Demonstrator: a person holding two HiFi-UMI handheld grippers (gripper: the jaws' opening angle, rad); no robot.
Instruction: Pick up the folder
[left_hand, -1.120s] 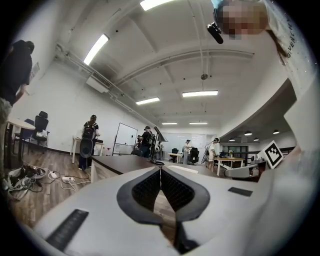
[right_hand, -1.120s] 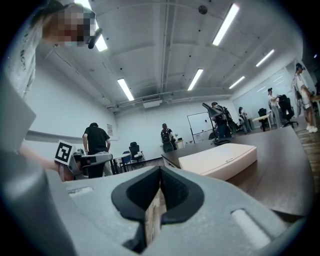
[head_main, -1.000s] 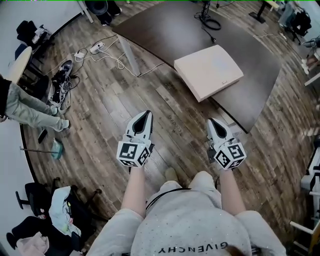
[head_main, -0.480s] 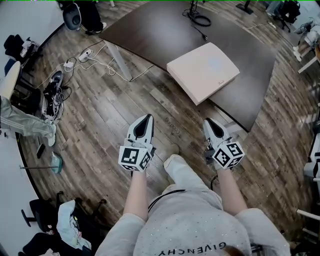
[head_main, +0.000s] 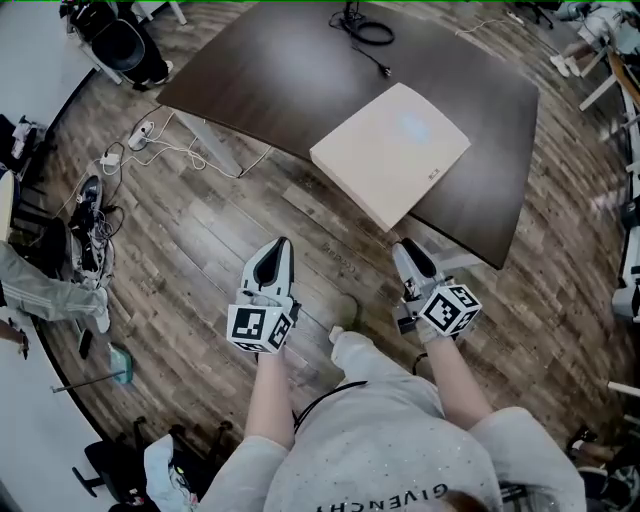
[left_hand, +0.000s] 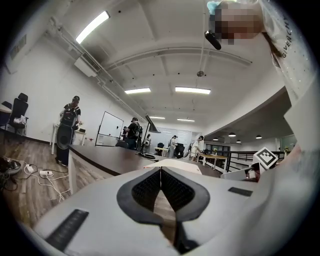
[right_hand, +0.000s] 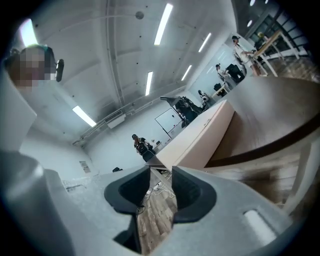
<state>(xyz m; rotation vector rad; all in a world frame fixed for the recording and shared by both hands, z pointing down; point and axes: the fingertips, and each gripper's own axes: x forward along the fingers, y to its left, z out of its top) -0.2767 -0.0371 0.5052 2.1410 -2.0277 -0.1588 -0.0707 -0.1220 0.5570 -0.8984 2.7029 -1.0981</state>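
The folder is a flat cream slab on the dark brown table, with its near corner hanging over the table's front edge. My right gripper sits just short of that corner. Its jaws have just been opening and now stand a little apart with nothing between them. In the right gripper view the folder lies straight ahead of the right gripper, edge-on. My left gripper hovers over the floor, left of the folder and well short of the table. It is shut and empty. From the left gripper the folder shows just over the jaws.
A black cable lies coiled at the table's far side. On the wooden floor to the left are a power strip with cords, a table leg and an office chair. Several people stand far off.
Both grippers have moved forward toward the table. The right gripper's tip now lies close under the folder's overhanging corner, and its marker cube has rolled.
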